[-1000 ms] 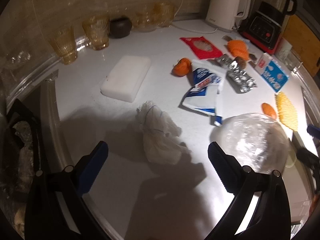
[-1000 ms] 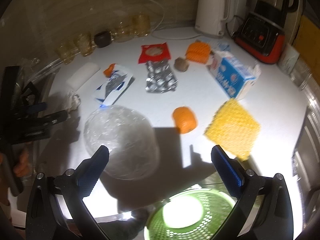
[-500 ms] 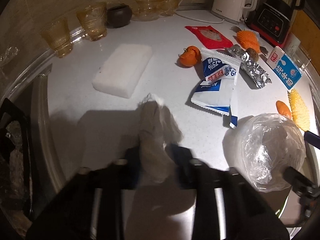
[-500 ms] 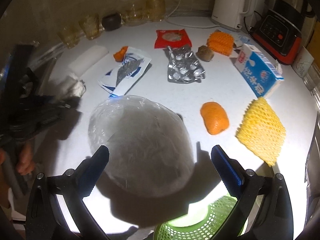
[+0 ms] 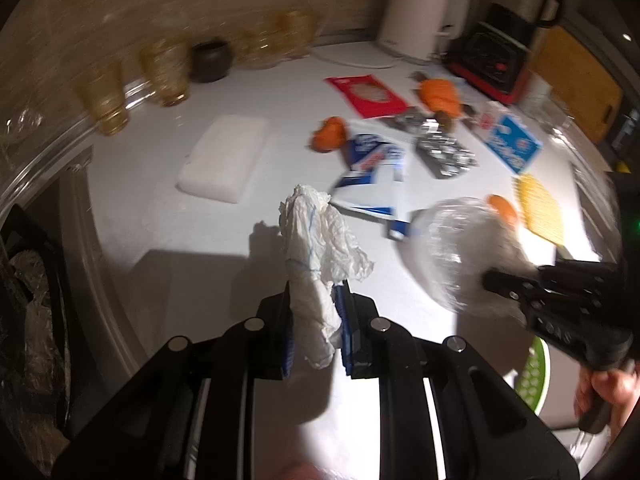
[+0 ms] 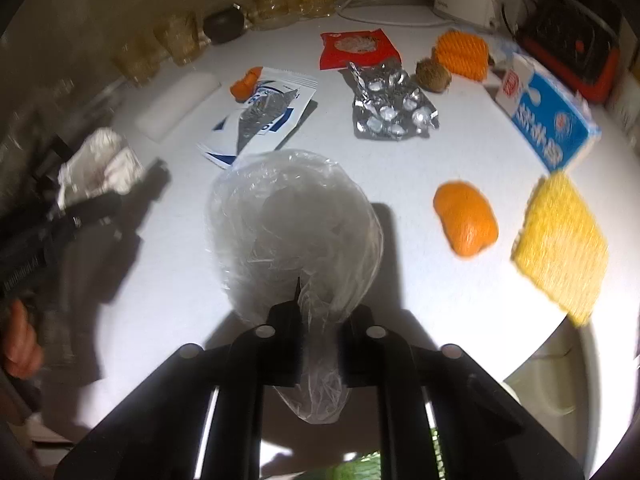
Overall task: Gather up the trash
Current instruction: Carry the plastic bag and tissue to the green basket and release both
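Observation:
My left gripper [image 5: 316,308] is shut on a crumpled white tissue [image 5: 316,240], which hangs lifted off the white counter [image 5: 160,208]; the same tissue [image 6: 96,168] shows at the left of the right wrist view. My right gripper [image 6: 320,320] is shut on a clear crumpled plastic bag [image 6: 292,220], and that bag [image 5: 452,248] appears at the right of the left wrist view. More trash lies beyond: a blue-white wrapper [image 6: 264,112], a foil blister sheet [image 6: 388,108], a red packet [image 6: 356,46], orange peel [image 6: 466,218], a yellow foam net [image 6: 560,240] and a blue milk carton [image 6: 548,120].
A green basket [image 5: 532,372] sits below the counter edge at the right. A white foam block [image 5: 226,156], amber glasses [image 5: 164,68], a dark bowl [image 5: 210,60], a white kettle [image 5: 420,16] and a blender [image 5: 504,52] stand along the back.
Both grippers went from open to shut. The left one closed on the tissue and lifted it. The right one came down over the plastic bag and closed on its near edge.

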The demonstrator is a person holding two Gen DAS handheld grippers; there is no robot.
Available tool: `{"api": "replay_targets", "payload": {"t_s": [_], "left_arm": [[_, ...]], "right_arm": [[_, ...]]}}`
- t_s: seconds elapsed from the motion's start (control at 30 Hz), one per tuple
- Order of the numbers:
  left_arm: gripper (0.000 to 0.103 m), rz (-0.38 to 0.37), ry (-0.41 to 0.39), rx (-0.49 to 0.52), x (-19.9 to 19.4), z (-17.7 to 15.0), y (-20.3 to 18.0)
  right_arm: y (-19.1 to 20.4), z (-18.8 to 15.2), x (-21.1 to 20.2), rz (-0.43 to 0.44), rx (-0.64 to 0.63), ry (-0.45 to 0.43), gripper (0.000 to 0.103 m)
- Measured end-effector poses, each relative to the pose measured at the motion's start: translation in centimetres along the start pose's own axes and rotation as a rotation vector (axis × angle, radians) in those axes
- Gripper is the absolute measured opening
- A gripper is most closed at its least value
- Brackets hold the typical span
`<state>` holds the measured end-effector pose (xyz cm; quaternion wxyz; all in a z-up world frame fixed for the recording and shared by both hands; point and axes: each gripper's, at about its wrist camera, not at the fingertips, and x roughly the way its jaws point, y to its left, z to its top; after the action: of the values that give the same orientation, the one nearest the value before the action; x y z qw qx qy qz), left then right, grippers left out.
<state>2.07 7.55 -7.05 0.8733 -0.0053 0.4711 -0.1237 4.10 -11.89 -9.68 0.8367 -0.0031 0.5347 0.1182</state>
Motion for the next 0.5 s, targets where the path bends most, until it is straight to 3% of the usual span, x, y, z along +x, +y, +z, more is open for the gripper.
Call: {"api": "replay_targets", "payload": {"t_s": [0.2,0.33,0.5], "left_arm": [[0.017,-0.081,-0.008,0.105,-3.0,-1.3,-4.0],[0.017,-0.162,0.018,0.224,-4.2,-2.7,-9.5],[0.017,-0.278,0.078,0.394,-3.6,-6.3,-19.2]], "right_arm": [[-1.4,-2.2,-4.1,-0.018,0.023,-0.047,0.011],[-4.4,-5.0,-8.1,-0.078,0.059,-0.069,0.011],[-9.9,-10.1,-11.7,-0.164,0.144,-0.049,0.011]]}}
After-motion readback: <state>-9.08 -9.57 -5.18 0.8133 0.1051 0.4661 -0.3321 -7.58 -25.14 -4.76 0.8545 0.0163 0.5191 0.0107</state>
